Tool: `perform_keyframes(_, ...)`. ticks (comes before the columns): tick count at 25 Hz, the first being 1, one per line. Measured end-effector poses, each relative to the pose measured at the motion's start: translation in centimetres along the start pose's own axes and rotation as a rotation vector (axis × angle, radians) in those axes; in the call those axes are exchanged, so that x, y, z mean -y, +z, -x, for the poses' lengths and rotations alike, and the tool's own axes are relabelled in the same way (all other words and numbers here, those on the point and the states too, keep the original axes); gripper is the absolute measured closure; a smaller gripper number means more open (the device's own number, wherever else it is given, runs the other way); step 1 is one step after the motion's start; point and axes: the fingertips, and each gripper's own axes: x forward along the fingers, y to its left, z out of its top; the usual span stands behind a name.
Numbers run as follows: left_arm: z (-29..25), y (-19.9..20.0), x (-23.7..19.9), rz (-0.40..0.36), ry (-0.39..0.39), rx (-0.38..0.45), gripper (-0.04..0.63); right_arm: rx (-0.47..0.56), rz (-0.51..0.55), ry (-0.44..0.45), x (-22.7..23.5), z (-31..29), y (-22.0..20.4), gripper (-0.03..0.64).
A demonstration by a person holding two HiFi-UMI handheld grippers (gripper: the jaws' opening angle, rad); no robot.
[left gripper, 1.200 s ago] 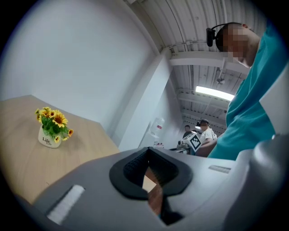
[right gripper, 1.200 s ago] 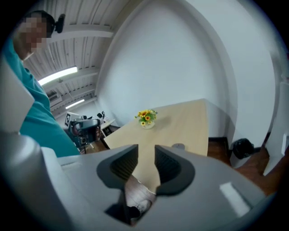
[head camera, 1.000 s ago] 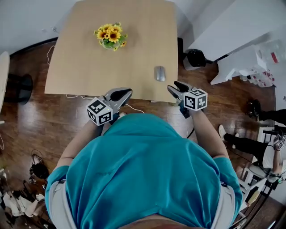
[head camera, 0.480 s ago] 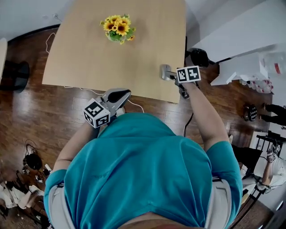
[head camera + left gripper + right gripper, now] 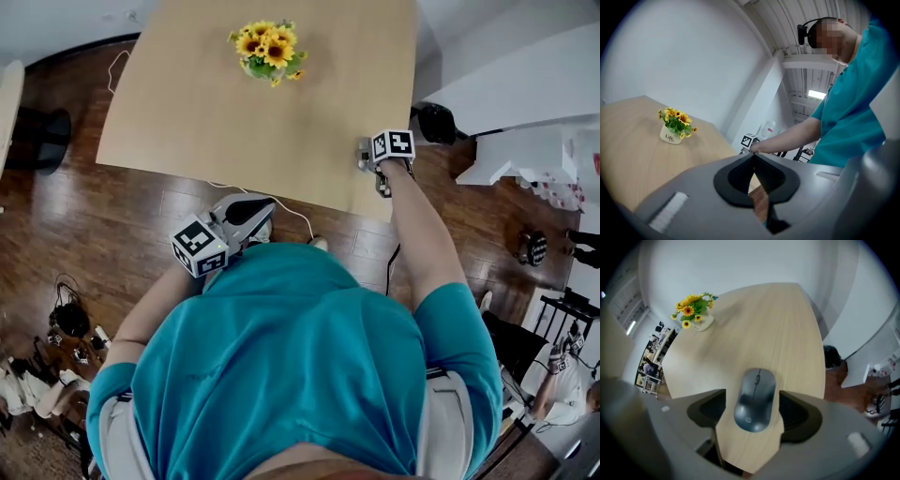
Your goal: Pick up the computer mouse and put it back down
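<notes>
The computer mouse lies flat on the pale wooden surface, close to its right edge and not far from the near right corner. It is grey and rounded, with its scroll wheel pointing toward the far side of the surface.

The right claw points steeply down over the mouse with its jaws spread wide, one dark pad on each side of the mouse's body. A strip of bare wood shows between the mouse and the pad on the left of the right gripper view. The other pad stands just beside the mouse, and neither pad is seen pressing on it, so the mouse is not gripped. In the head view, the right claw's marker cube covers most of the mouse, and only a grey sliver shows beside it.

The left claw is closed, its two pads meeting at the tips with nothing between them. It is held roughly level in front of the person's teal shirt, off the near edge of the surface and above the dark wooden floor. It is well apart from the mouse.

A small white pot of sunflowers stands toward the far edge of the surface, well apart from the mouse. A thin white cable trails off the near edge toward the floor.
</notes>
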Motion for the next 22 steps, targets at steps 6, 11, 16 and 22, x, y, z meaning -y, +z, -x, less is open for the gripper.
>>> perform_keyframes(6, 1.2, -0.2, -0.6, 0.025, 0.020, 0.002, 0.591, -0.040, -0.014, -0.088, 0.5, -1.9, -0.1, 0.227)
perform_keyframes(11, 2.1, -0.2, -1.4, 0.046, 0.036, 0.014, 0.591, -0.056, 0.008, -0.160, 0.7, -2.3, 0.1, 0.233)
perform_keyframes(16, 2.4, -0.6, -1.9, 0.066, 0.039, 0.021, 0.591, -0.017, 0.005, -0.171, 0.7, -2.2, -0.3, 0.227)
perform_keyframes(22, 2.1, -0.4, -2.1, 0.065, 0.032, 0.024, 0.591, 0.027, -0.004, -0.154, 1.0, -2.0, 0.3, 0.254)
